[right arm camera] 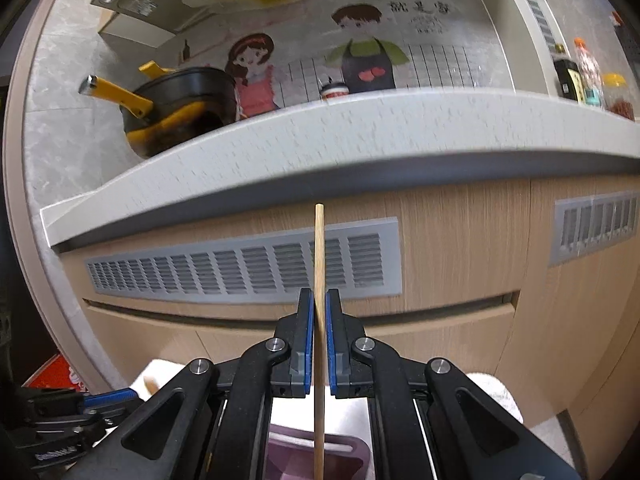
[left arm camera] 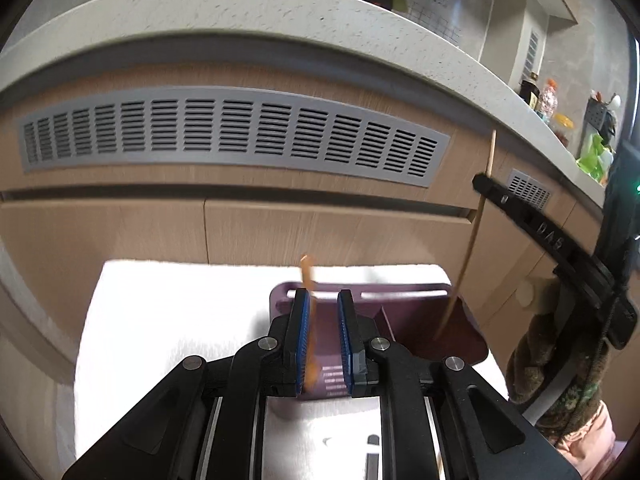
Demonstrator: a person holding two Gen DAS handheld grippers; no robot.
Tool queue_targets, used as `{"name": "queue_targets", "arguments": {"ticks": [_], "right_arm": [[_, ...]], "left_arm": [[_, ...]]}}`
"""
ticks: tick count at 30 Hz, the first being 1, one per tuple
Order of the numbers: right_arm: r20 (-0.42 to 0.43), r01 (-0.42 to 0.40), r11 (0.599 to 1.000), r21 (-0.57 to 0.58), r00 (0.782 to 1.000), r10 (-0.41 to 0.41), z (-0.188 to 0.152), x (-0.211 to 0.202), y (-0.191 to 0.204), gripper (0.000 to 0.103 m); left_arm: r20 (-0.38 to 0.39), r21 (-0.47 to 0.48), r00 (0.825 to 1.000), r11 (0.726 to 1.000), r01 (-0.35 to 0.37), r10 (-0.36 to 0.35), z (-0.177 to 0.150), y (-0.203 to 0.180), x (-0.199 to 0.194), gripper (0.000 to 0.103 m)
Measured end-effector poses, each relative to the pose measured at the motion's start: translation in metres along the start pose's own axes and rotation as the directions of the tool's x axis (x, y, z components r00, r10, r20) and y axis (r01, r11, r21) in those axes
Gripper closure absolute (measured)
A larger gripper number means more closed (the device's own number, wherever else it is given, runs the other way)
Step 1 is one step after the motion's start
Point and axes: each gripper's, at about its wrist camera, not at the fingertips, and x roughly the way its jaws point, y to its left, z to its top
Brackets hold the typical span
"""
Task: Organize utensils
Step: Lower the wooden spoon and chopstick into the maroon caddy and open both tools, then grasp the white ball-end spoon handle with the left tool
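A purple utensil holder [left arm camera: 404,320] stands on a white cloth [left arm camera: 168,320]. My left gripper [left arm camera: 323,300] hangs just above its left part with the jaws apart; a blurred orange utensil [left arm camera: 308,280] lies against the left pad, seemingly loose. My right gripper [right arm camera: 319,300] is shut on a wooden chopstick [right arm camera: 319,248] held upright, its lower end over the holder [right arm camera: 348,452]. In the left wrist view the chopstick [left arm camera: 476,224] reaches into the holder's right compartment, below the right gripper's finger [left arm camera: 532,220].
A wood-front cabinet with grey vents [left arm camera: 224,132] and a pale countertop [left arm camera: 280,12] stands right behind the cloth. A black pan with yellow handles [right arm camera: 176,104] and bottles [right arm camera: 580,72] sit on the counter. More utensils lie on the cloth [left arm camera: 372,440] near the front.
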Motion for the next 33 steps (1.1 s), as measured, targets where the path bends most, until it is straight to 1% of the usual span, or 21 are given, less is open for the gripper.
{"name": "queue_targets", "arguments": {"ticks": [1, 3, 4, 5, 10, 11, 12, 14, 17, 19, 21, 25, 27, 29, 31, 33], "right_arm": [[-0.015, 0.0, 1.0, -0.006, 1.0, 0.0, -0.005, 0.001, 0.0, 0.097], [-0.046, -0.007, 1.0, -0.025, 0.999, 0.006, -0.014, 0.002, 0.0, 0.097], [-0.065, -0.008, 0.999, -0.036, 0.998, 0.005, -0.02, 0.002, 0.001, 0.097], [-0.082, -0.007, 0.999, -0.047, 0.997, 0.003, -0.025, 0.002, 0.001, 0.097], [-0.142, 0.002, 0.996, -0.093, 0.99, -0.015, -0.043, -0.003, 0.004, 0.096], [-0.154, 0.004, 0.995, -0.096, 0.988, -0.019, -0.044, -0.007, 0.004, 0.093], [-0.159, 0.005, 0.995, -0.096, 0.987, -0.021, -0.045, -0.01, 0.003, 0.087], [-0.157, 0.018, 0.995, -0.099, 0.987, -0.034, -0.047, -0.025, 0.001, 0.08], [-0.166, 0.041, 0.992, -0.119, 0.984, -0.061, -0.054, -0.048, 0.0, 0.074], [-0.185, 0.071, 0.988, -0.14, 0.978, -0.097, -0.063, -0.064, 0.001, 0.065], [-0.2, 0.097, 0.984, -0.152, 0.971, -0.127, -0.071, -0.078, 0.0, 0.05], [-0.227, 0.124, 0.973, -0.197, 0.959, -0.168, -0.094, -0.11, 0.004, 0.038], [-0.243, 0.127, 0.97, -0.209, 0.954, -0.177, -0.105, -0.121, 0.006, 0.026], [-0.262, 0.124, 0.966, -0.228, 0.947, -0.184, -0.12, -0.135, 0.01, 0.022], [-0.287, 0.114, 0.961, -0.251, 0.94, -0.186, -0.134, -0.143, 0.016, 0.017], [-0.317, 0.1, 0.959, -0.265, 0.93, -0.184, -0.146, -0.149, 0.021, 0.012]], "left_arm": [[0.0, -0.004, 1.0, 1.0, 0.0, 0.0, -0.003, 0.001, -0.003, 0.082], [0.004, -0.001, 1.0, 1.0, -0.012, 0.012, -0.008, 0.003, -0.007, 0.064], [0.005, 0.0, 1.0, 1.0, -0.018, 0.018, -0.011, 0.004, -0.01, 0.061], [0.006, 0.001, 1.0, 1.0, -0.02, 0.02, -0.013, 0.004, -0.013, 0.058], [0.003, -0.003, 1.0, 1.0, -0.019, 0.019, -0.026, 0.008, -0.027, 0.057], [0.0, -0.004, 1.0, 1.0, -0.02, 0.02, -0.03, 0.008, -0.03, 0.056], [-0.004, -0.005, 1.0, 1.0, -0.025, 0.025, -0.033, 0.009, -0.033, 0.055], [-0.009, -0.006, 0.999, 0.999, -0.041, 0.041, -0.04, 0.008, -0.039, 0.053], [-0.02, -0.016, 0.998, 0.999, -0.052, 0.052, -0.057, 0.011, -0.048, 0.051], [-0.035, -0.025, 0.998, 0.998, -0.06, 0.059, -0.07, 0.012, -0.054, 0.051], [-0.052, -0.036, 0.997, 0.997, -0.066, 0.064, -0.084, 0.014, -0.059, 0.049], [-0.081, -0.05, 0.993, 0.994, -0.093, 0.089, -0.113, 0.015, -0.073, 0.047], [-0.094, -0.052, 0.989, 0.992, -0.116, 0.111, -0.127, 0.015, -0.08, 0.04], [-0.106, -0.045, 0.986, 0.99, -0.137, 0.131, -0.141, 0.014, -0.087, 0.037], [-0.122, -0.028, 0.981, 0.988, -0.154, 0.15, -0.155, 0.012, -0.093, 0.037], [-0.143, -0.007, 0.977, 0.987, -0.161, 0.158, -0.169, 0.011, -0.099, 0.034]]}}
